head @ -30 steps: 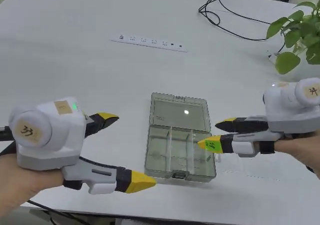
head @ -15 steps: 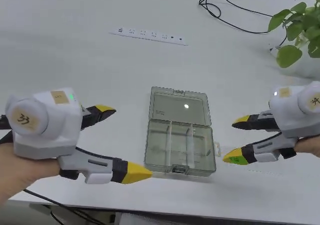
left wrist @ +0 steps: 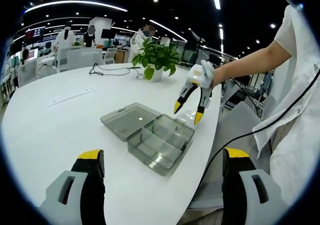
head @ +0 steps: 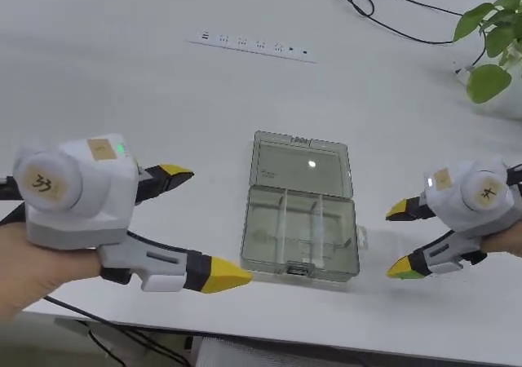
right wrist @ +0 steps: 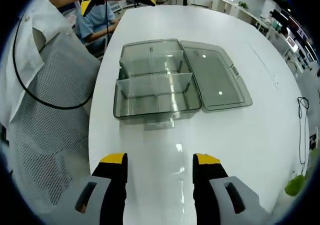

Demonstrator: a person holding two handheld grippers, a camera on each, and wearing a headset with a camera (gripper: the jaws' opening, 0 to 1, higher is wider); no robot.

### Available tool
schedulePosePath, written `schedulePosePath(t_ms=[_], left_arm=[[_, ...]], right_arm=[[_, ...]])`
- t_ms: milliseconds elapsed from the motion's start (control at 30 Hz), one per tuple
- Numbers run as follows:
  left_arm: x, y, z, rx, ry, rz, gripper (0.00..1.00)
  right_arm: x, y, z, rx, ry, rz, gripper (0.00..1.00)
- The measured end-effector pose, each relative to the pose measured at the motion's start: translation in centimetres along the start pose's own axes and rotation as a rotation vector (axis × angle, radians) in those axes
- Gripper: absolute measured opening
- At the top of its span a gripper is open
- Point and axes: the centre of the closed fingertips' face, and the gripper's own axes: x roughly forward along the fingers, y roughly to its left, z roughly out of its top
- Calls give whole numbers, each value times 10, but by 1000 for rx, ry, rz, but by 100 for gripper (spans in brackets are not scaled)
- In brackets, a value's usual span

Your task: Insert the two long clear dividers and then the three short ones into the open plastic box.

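Held left gripper (head: 216,225) and right gripper (head: 395,240) empty, jaws apart; judged the small clear plastic piece (right wrist: 160,124) at 3 o'clock of the smoky plastic box (head: 263,228) light, stiff, slick, best pinched edgewise.

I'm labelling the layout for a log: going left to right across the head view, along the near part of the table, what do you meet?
Left gripper, jaws apart → open plastic box → right gripper, jaws apart.

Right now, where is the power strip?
In the head view the power strip lies far back on the table, beyond the open plastic box and left of the black cable.
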Motion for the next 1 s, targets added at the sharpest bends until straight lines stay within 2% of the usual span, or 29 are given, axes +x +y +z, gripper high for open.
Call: schedulePosePath(t_ms=[100,433,600,700,900,1000], left_arm=[[0,0,0,1,-3,-1,100],[2,2,-2,-2,0,-2,100],[2,3,-1,-4,-4,1,100],[2,5,-2,-4,-3,4,100],[2,6,-2,-4,-6,6,100],[1,6,-1,-5,-11,6,100]], right_arm=[[5,-2,-6,-17,33,4,51],[16,-7,-20,-75,98,29,45],[19,-12,-24,-95,109,22,42],[19,-15,-27,-148,129,4,40],[19,-14,-27,-152,135,7,38],[20,-13,-27,-158,138,5,33]])
